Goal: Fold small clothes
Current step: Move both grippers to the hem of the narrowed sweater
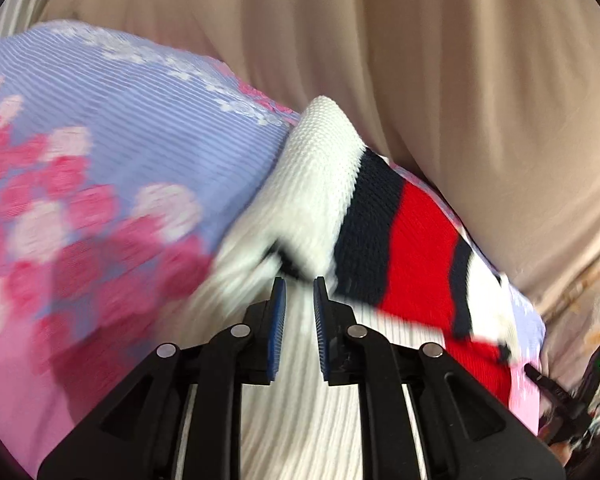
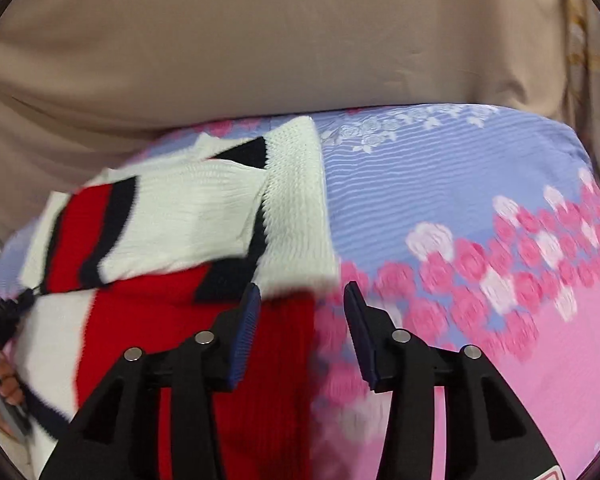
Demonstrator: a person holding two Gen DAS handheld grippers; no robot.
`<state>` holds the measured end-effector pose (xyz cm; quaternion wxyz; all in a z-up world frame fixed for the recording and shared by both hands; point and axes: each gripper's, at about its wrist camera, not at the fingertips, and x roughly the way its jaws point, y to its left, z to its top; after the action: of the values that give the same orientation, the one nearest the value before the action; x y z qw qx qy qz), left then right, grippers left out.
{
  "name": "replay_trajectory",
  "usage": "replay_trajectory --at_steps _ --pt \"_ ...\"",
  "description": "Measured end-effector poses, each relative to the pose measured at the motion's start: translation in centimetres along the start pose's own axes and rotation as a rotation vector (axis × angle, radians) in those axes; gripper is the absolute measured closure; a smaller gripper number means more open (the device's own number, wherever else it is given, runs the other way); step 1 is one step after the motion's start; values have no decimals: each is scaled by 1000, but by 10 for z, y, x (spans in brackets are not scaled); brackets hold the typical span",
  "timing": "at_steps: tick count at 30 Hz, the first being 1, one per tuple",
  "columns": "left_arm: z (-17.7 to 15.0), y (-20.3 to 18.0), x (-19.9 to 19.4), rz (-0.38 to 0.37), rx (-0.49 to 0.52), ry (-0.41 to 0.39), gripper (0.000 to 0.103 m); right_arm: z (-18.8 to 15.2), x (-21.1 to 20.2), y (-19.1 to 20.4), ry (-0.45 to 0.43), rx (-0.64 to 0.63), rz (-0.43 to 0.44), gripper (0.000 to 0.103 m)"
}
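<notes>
A small knitted sweater [image 1: 328, 208], white with red and navy stripes, lies partly folded on a floral sheet. In the right wrist view the sweater [image 2: 188, 216] fills the left half, a white sleeve folded across its body. My left gripper [image 1: 299, 284] hovers just over the white knit, its jaws slightly apart with nothing between them. My right gripper [image 2: 302, 292] is open and empty above the sweater's right edge, where red knit meets the sheet. The left gripper [image 2: 8, 320] and the hand holding it show at the far left of the right wrist view.
The sweater lies on a blue and pink floral sheet [image 2: 480, 208], also in the left wrist view [image 1: 100, 140]. Beige fabric [image 2: 260, 40] rises behind it on all far sides. The right gripper's tip [image 1: 548, 384] shows at the lower right of the left wrist view.
</notes>
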<state>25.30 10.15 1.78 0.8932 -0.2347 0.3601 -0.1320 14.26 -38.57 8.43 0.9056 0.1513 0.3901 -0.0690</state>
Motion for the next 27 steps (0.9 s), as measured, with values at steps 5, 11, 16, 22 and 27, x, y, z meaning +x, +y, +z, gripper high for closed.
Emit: replay_trajectory --at_steps 5,11,16,22,27 --pt "-46 30 -81 0 31 85 57 -95 -68 -20 43 -3 88 40" --pt "-117 60 -142 -111 -123 233 48 -200 -111 -37 141 109 213 38" --pt "-150 44 -150 -202 -149 273 44 -229 -120 -22 124 153 289 31" --pt "-159 34 -147 -234 -163 254 53 -222 -106 -8 108 203 372 31" --pt "-154 26 -148 -205 -125 251 95 -215 -94 -1 133 227 397 85"
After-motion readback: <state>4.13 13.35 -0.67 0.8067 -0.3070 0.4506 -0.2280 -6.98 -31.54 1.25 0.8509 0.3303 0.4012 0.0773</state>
